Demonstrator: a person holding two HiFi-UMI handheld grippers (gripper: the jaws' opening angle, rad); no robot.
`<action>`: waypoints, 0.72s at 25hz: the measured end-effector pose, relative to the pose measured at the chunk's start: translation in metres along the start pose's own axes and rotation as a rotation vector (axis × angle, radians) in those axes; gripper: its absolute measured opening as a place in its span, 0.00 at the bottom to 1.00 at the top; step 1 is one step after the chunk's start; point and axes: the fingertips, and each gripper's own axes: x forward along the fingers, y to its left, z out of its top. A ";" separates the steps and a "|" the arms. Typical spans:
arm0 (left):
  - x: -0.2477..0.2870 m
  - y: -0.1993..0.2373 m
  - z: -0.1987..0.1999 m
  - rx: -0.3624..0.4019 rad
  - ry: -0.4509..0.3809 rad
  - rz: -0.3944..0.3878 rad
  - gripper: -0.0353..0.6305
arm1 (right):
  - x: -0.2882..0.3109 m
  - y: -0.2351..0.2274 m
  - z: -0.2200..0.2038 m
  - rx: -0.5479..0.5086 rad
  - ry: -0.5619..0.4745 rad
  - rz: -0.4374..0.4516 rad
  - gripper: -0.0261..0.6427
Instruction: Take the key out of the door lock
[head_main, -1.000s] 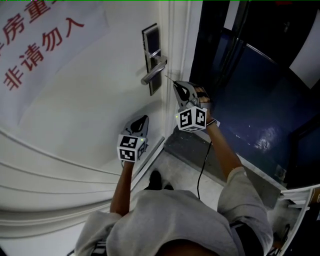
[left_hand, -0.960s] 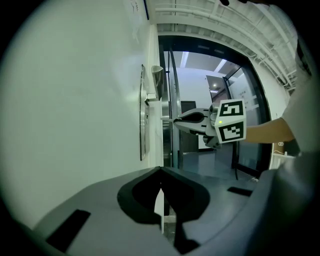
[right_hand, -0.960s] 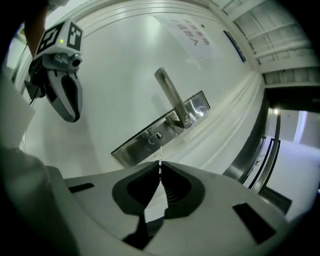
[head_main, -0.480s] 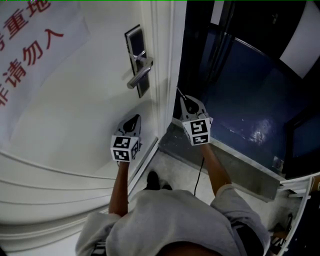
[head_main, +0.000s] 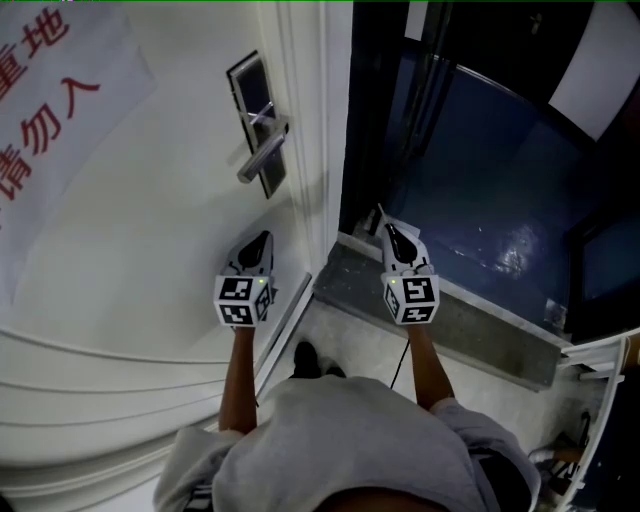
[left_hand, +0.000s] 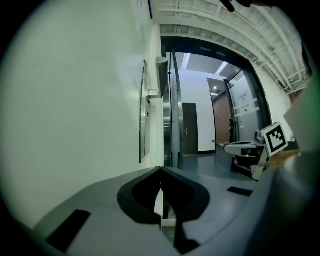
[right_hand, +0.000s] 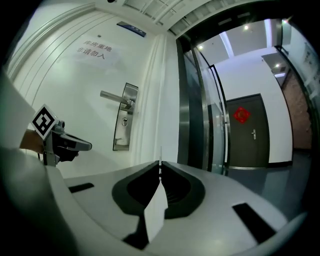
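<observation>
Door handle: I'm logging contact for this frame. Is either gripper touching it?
No: in the head view the left gripper and right gripper are both well below the door handle.

office corridor: signed door (head_main: 150, 240), glass partitions (right_hand: 215, 125)

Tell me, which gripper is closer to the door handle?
Left. The left gripper is just below the handle, in front of the door. The right gripper is off to the side, past the door's edge.

On the white sheet (head_main: 60, 180) on the door (head_main: 150, 250), at ten o'clock in my head view, I read red characters: 重地, and below 请勿入.
</observation>
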 end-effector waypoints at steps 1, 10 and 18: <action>-0.001 0.001 -0.001 -0.002 0.001 0.003 0.08 | -0.004 -0.002 -0.003 -0.007 0.008 -0.010 0.08; -0.006 0.002 -0.006 -0.018 -0.001 0.011 0.08 | -0.006 -0.004 -0.009 -0.014 0.024 -0.027 0.08; -0.007 0.004 -0.001 -0.010 -0.018 0.008 0.08 | -0.002 -0.007 -0.002 0.001 0.012 -0.036 0.08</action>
